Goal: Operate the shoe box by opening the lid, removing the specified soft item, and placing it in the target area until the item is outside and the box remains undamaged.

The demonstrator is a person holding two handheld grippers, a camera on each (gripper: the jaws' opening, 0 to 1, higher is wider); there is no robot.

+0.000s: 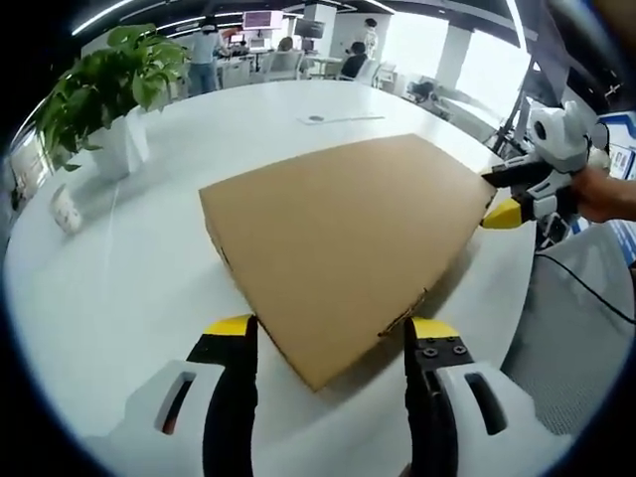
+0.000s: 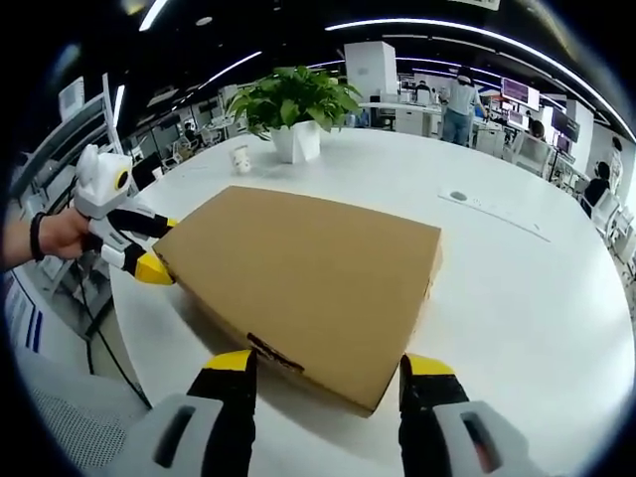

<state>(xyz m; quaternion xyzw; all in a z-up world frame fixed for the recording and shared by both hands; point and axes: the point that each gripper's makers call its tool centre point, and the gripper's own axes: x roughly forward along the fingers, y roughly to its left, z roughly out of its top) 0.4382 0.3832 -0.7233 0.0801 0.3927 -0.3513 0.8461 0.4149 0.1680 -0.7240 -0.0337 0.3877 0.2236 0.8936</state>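
A closed brown cardboard shoe box [image 1: 343,258] is lying flat on the white worktop [image 1: 119,288], its lid down and its top face bare. In the left gripper view its long axis is running from a near corner between that view's own jaws away toward the far right, where the box's far corner is meeting the right hand-held gripper [image 1: 502,197]. That gripper is reaching in from the right, held by a person's hand [image 1: 606,194], with its yellow-tipped jaws parted and bracketing the box's corner edge. The left hand-held gripper [image 1: 331,333] is standing open, its two jaws spread to either side of the near corner, which is lying between them without being pinched. In the right gripper view the same box [image 2: 298,278] is pointing one corner toward the camera, and the right hand-held gripper [image 2: 333,366] is sitting open astride that corner, while the left hand-held gripper [image 2: 149,248] is showing at the box's left corner. A potted plant [image 2: 294,109] in a white pot is standing on the worktop well beyond the box, with a small white cup [image 2: 241,159] just beside it.
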